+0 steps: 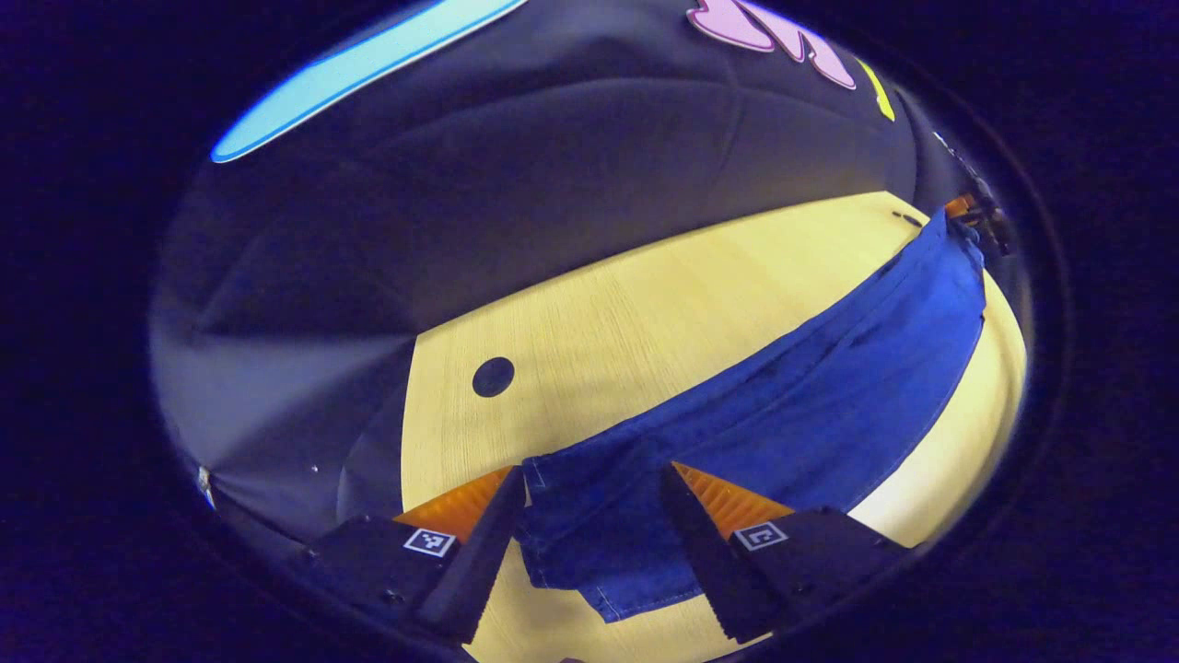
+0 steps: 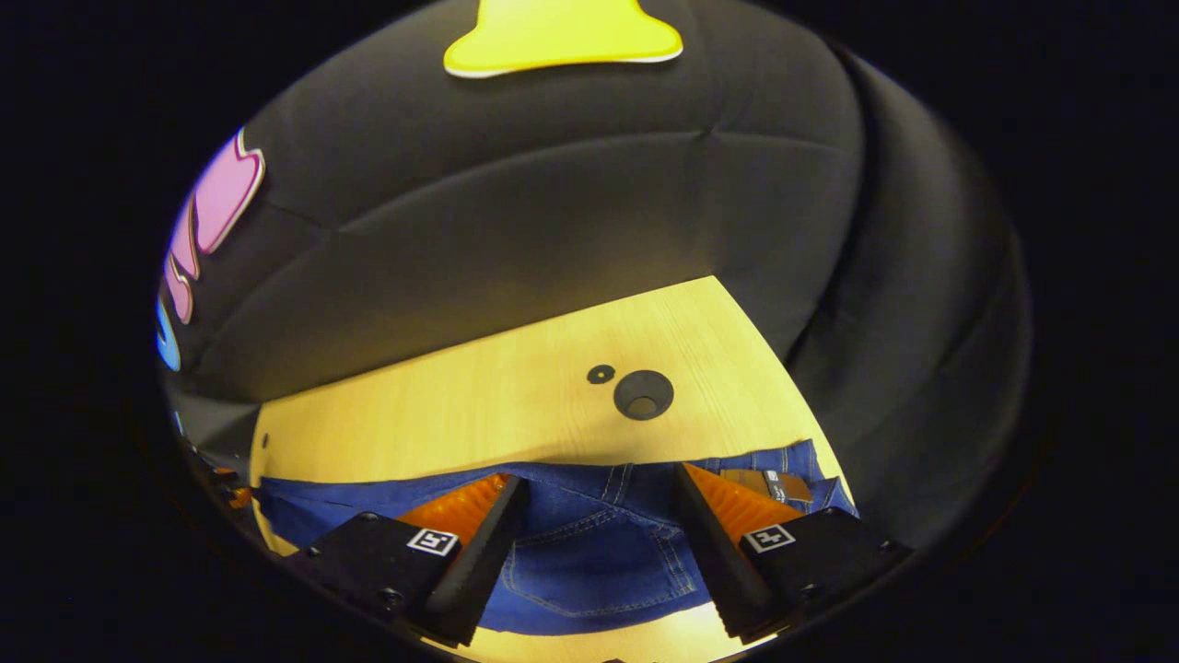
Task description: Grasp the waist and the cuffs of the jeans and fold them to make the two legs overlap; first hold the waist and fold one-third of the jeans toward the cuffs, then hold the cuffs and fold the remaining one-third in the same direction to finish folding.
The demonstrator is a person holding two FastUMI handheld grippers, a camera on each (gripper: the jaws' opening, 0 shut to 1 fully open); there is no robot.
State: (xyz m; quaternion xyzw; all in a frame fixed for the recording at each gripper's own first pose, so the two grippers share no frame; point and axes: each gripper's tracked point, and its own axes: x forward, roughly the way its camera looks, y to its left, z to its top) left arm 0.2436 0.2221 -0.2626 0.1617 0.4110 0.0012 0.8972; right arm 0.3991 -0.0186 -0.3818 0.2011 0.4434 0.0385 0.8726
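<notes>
Two grippers hover over the jeans (image 1: 811,387), which lie stretched flat along the wooden desk (image 1: 626,313), the legs apparently already overlapped. The left gripper (image 1: 594,529) stands spread wide over the cuff end, grasping nothing; the right gripper (image 2: 599,543) is likewise released, its jaws straddling the waist near the back pocket (image 2: 589,562) and leather patch (image 2: 764,483). To fold the first third cleanly, I would say the right one should come down squarely on the waistband, pinch both layers together, then carry them level toward the cuffs without dragging the legs askew.
</notes>
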